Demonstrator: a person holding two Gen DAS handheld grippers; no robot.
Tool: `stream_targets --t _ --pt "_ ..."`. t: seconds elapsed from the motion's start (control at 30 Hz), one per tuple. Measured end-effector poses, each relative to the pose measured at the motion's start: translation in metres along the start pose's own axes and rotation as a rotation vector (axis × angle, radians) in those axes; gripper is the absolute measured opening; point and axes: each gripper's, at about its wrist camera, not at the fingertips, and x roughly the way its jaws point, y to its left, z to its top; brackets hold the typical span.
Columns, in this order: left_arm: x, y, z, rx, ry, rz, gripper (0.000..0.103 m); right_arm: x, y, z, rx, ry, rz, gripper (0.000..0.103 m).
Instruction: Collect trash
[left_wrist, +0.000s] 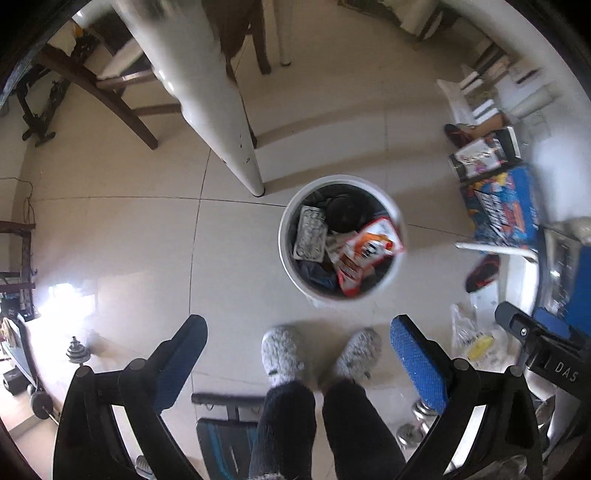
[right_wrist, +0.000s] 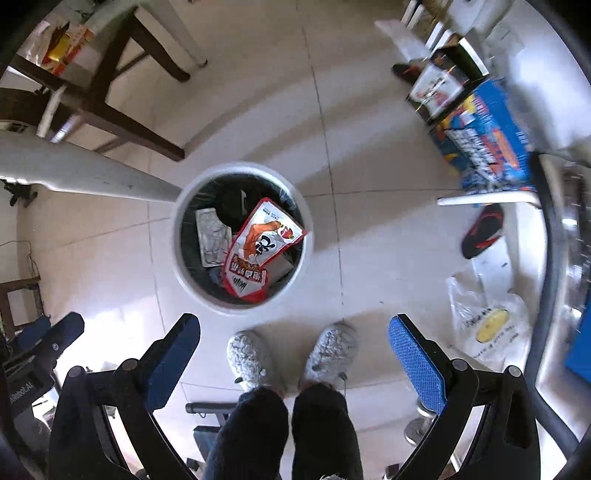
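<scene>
My left claw (left_wrist: 299, 354): spread, empty. My right claw (right_wrist: 294, 352): spread, empty. My slippers (right_wrist: 288, 356): on the tile, just before the bin. Bin (right_wrist: 192, 273): white, round, beside a table leg (left_wrist: 236, 147). Inside: red-and-white wrapper (right_wrist: 258, 247) on top, silver packet (right_wrist: 210, 236) alongside. Beyond, right: blue box (right_wrist: 487, 140).

- Floor (right_wrist: 369, 221): bare tile around the bin (right_wrist: 306, 243), open right and front.
- Table leg (left_wrist: 236, 147): just beside bin's far-left rim.
- Bin mouth: crowded; red wrapper (right_wrist: 258, 243) on top.
- Slippers (left_wrist: 284, 354): near bin's front.
- Boxes (left_wrist: 506, 210), bag (right_wrist: 487, 325): line the right side.
</scene>
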Motion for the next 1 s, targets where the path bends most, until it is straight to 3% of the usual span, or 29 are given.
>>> stream_targets --t 0.23,0.37,0.57,0.77,1.0 --pt "-0.129 -0.014 -0.036 0.05 -0.016 -0.06 0.102 -0.151 0.0 -0.041 -0.021 -0.055 0.039 0.103" --pt "-0.201 -0.018 -0.049 0.075 -0.06 -0.107 0.102 -0.24 0.001 -0.066 -0.005 -0.077 0.114 0.103" --pt "-0.291 -0.018 -0.061 0.085 -0.123 -0.218 0.102 -0.354 -0.007 -0.093 -0.025 -0.158 0.175 0.103" --pt "-0.356 -0.013 -0.078 0.092 -0.168 -0.296 0.102 -0.432 -0.013 -0.112 -0.037 -0.197 0.24 0.103" --pt "-0.405 -0.009 -0.095 0.088 -0.213 -0.373 0.102 -0.492 -0.003 -0.135 -0.086 -0.211 0.321 0.103"
